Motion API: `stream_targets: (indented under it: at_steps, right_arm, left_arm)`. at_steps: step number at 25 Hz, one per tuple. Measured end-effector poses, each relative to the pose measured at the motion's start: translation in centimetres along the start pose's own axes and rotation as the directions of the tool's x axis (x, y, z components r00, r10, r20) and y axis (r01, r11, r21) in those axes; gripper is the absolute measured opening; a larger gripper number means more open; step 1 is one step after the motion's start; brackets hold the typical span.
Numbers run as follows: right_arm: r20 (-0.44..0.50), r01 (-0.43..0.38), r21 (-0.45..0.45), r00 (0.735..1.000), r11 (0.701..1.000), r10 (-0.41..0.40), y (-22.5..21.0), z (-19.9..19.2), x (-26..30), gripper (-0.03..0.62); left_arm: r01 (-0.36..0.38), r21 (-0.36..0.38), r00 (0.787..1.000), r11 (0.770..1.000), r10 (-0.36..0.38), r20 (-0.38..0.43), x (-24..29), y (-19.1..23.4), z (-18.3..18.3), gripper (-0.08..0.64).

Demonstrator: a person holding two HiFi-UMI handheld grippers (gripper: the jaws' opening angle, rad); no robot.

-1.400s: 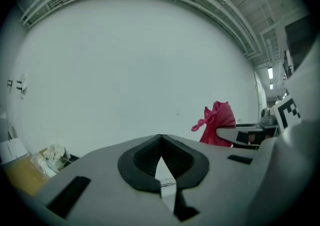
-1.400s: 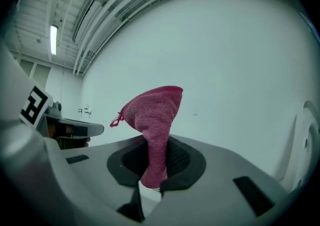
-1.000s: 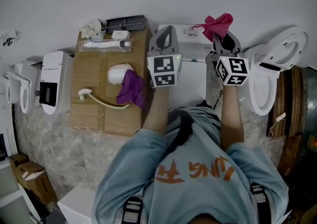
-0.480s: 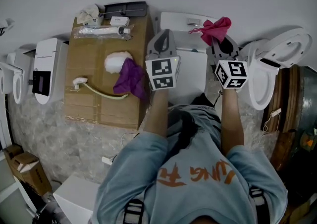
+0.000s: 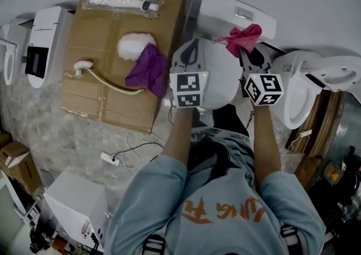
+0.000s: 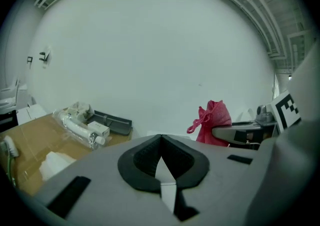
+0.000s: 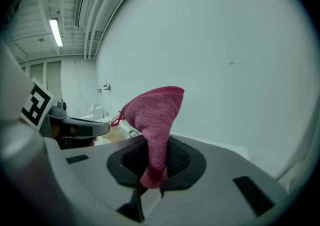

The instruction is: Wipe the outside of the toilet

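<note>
head view. toilet (image 5: 223, 79) in the middle, tank end against the white wall (image 5: 316, 0), closed lid toward the person. just left of the toilet, a cardboard sheet (image 5: 84, 96) flat on the floor. on it, a purple cloth (image 5: 148, 73) at the edge nearest the toilet, touching a white fluffy pad (image 5: 134, 46); a long-handled brush (image 5: 107, 83) farther left. close along the toilet's right side, a second toilet (image 5: 296, 96) with its lid open, only a narrow gap between the two. in front and to the left of the toilet, open floor (image 5: 56, 135) under wrinkled clear film, a white cable (image 5: 135, 149) trailing across it. left gripper (image 5: 192, 42) over the left half of the toilet's lid. right gripper (image 5: 250, 55) over the toilet's right rear corner, near the tank, with a pink cloth (image 5: 243, 36) bunched at its tip, above the join of lid and tank. toilet itself white and glossy, flat rectangular tank top with a small button plate, rounded lid.

left gripper view. jaws brought together, pads meeting at a point, nothing between them. beyond the tips, plain white wall, wide and bare. left of the toilet, the cardboard again, with a wrapped tube (image 6: 80, 130) and a dark tray (image 6: 112, 122) at its wall end. to the right, the pink cloth standing up from the other gripper.

right gripper view. jaws clamped on the pink cloth, lower end pinched between the pads, the rest rising above them in a loose cone. fine ribbed knit, a small loop at one side. white wall behind it; a strip light (image 7: 53, 32) on the ceiling far to the left.
</note>
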State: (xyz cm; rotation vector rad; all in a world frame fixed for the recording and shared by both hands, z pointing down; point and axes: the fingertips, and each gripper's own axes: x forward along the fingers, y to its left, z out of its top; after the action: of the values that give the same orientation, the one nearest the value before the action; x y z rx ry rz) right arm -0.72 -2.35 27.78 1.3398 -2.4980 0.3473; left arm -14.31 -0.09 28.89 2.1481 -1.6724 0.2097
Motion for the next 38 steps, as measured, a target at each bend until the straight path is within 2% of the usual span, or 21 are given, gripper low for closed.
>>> stream_targets:
  at_steps: [10, 17, 21, 28, 32, 36, 38]
  right_arm:
    - [-0.139, -0.102, 0.012, 0.985, 0.995, 0.102, 1.8, -9.1, 7.4, 0.068]
    - [-0.157, -0.146, 0.015, 0.977, 0.989, 0.146, 2.6, -13.0, 12.3, 0.069]
    - [-0.161, -0.173, -0.018, 0.972, 0.985, 0.168, 3.1, -15.0, 14.6, 0.067]
    - [-0.14, -0.208, -0.096, 0.971, 0.973, 0.193, 4.0, -16.1, 19.1, 0.069]
    - [-0.119, -0.219, -0.108, 0.971, 0.97, 0.206, 4.1, -16.2, 21.0, 0.067]
    - [-0.102, -0.213, -0.107, 0.974, 0.971, 0.202, 3.5, -16.2, 22.6, 0.068]
    - [-0.093, -0.211, -0.089, 0.975, 0.973, 0.203, 3.4, -16.3, 23.1, 0.067]
  left_arm:
    - [0.01, 0.004, 0.999, 1.0, -0.01, -0.048, 4.3, 4.1, -7.4, 0.02]
    - [0.01, -0.011, 0.997, 1.0, -0.011, -0.081, 7.3, 6.2, -12.2, 0.02]
    - [0.026, -0.003, 0.995, 1.0, -0.026, -0.096, 8.6, 6.6, -14.2, 0.02]
    - [-0.004, -0.022, 0.994, 1.0, 0.002, -0.11, 10.7, 8.8, -15.8, 0.02]
    - [-0.003, -0.006, 0.994, 1.0, 0.003, -0.113, 11.9, 9.2, -16.1, 0.02]
    - [-0.032, -0.058, 0.994, 0.998, 0.026, -0.103, 13.4, 9.5, -16.2, 0.02]
    - [-0.031, -0.058, 0.994, 0.998, 0.025, -0.107, 13.8, 9.4, -16.5, 0.02]
